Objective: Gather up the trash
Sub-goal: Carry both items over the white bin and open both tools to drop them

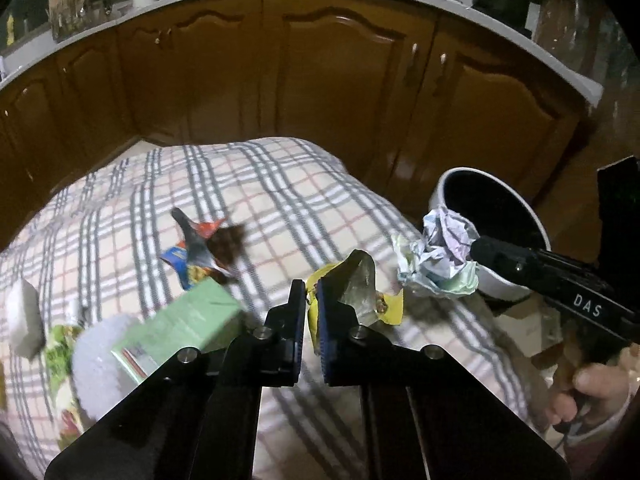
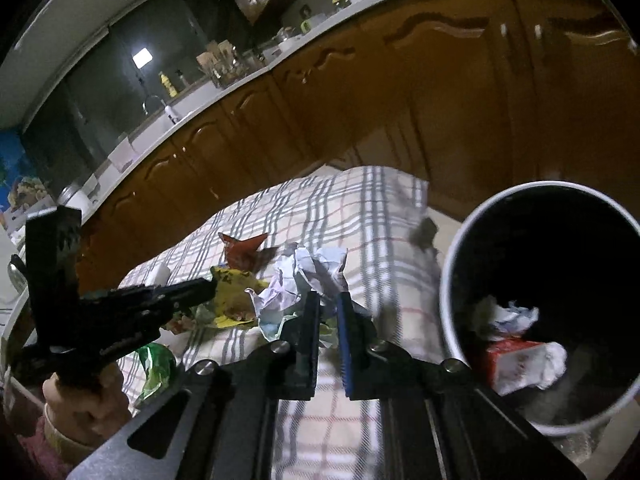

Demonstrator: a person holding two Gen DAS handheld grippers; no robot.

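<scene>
My right gripper (image 2: 328, 300) pinches crumpled paper (image 2: 304, 276) beside the bin (image 2: 452, 280) for dropping; my left gripper (image 1: 310, 292) pinches a yellow wrapper (image 1: 360, 280).

Wrappers (image 1: 200, 248) on the tablecloth (image 1: 280, 184), bin (image 2: 540, 304) off its right edge, cabinets (image 1: 320, 80) behind.

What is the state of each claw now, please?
Left claw: closed on the yellow wrapper.
Right claw: closed on the crumpled paper.
</scene>
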